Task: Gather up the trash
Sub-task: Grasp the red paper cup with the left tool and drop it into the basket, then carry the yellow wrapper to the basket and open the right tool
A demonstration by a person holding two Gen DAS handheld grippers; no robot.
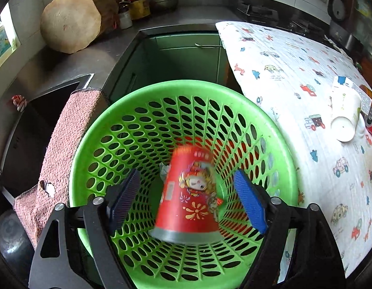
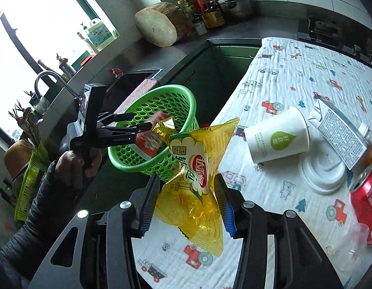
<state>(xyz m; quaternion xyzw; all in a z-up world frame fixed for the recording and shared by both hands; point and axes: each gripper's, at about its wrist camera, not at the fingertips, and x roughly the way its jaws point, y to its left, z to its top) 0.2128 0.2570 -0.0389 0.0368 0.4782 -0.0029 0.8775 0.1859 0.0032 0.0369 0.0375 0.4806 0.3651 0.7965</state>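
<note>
Green basket [image 1: 277, 130] holds one red cup [image 1: 189, 192], blurred and tilted between the left gripper's [image 1: 186, 200] wide-apart jaws, touching neither. One yellow wrapper [image 2: 195, 180] is pinched in the right gripper [image 2: 186, 204]. On the table [image 2: 294, 77] lie one white cup [image 2: 277, 137], one lid [image 2: 323, 171], one red can [image 2: 365, 200].

The round green perforated plastic basket [image 1: 128, 110] stands open-topped beside the edge of the table with the white vehicle-print cloth [image 1: 294, 77], and only a red printed paper cup [image 1: 189, 192] fills its middle. A pink towel [image 1: 65, 139] hangs just beside its rim. On the cloth, a tipped white paper cup [image 2: 277, 134], a white lid [image 2: 323, 173] and a red can [image 2: 365, 202] crowd one side; the near part lies bare.
</note>
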